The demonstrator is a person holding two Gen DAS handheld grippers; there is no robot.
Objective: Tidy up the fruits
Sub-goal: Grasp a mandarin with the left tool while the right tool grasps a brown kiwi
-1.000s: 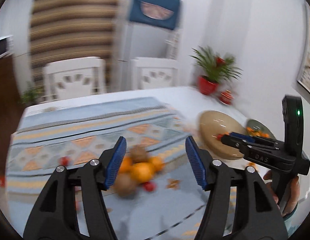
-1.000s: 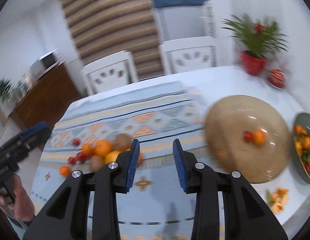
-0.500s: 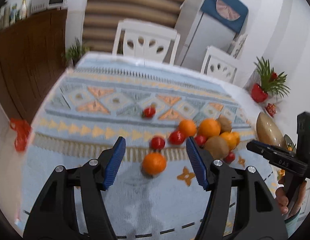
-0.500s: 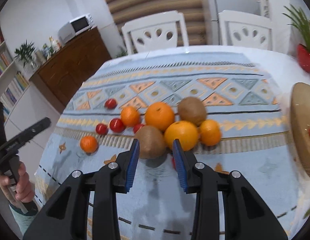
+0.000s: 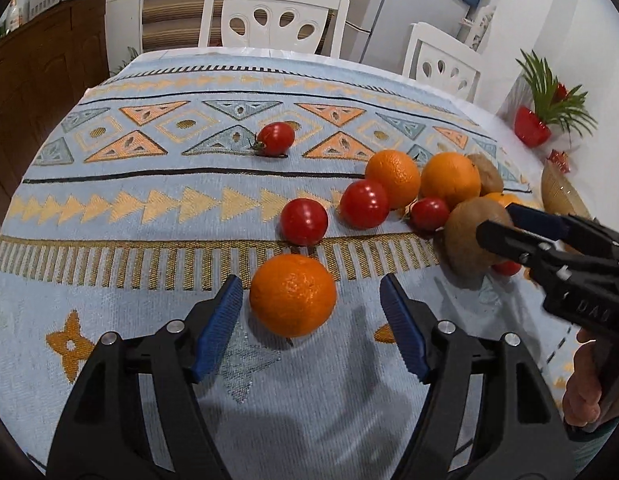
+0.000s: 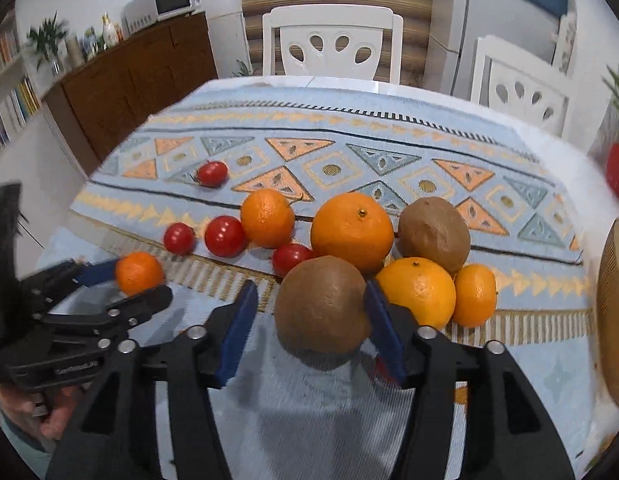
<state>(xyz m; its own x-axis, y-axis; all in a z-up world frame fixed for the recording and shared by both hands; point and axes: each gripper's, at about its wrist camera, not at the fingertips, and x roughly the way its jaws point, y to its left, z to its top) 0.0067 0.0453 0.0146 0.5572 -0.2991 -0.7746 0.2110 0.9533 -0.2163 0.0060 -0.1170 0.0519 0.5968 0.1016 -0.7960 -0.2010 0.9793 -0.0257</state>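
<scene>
Between the blue pads of the left gripper [image 5: 311, 320] sits a small orange [image 5: 292, 295], the fingers spread wide with clear gaps on both sides, nothing yet touching it. Half a second ago that orange lay ahead of the tips; now the jaws have come forward to bracket it. The right gripper [image 6: 309, 316] has likewise closed in on the near kiwi [image 6: 323, 305], which fills the space between its fingers: the right pad looks to be touching the skin, the left still stands off, so it is not clamped. Both tools have swung from the wooden bowl [image 6: 615, 312] at the right edge (a second ago they faced it) over to the fruit pile on the patterned tablecloth [image 5: 149, 184]. Further out lie cherry tomatoes [image 5: 303, 221], more oranges [image 6: 351, 238] and a second kiwi [image 6: 433, 232]. Judging from this, two grasps are about to begin, with sorting barely started.
</scene>
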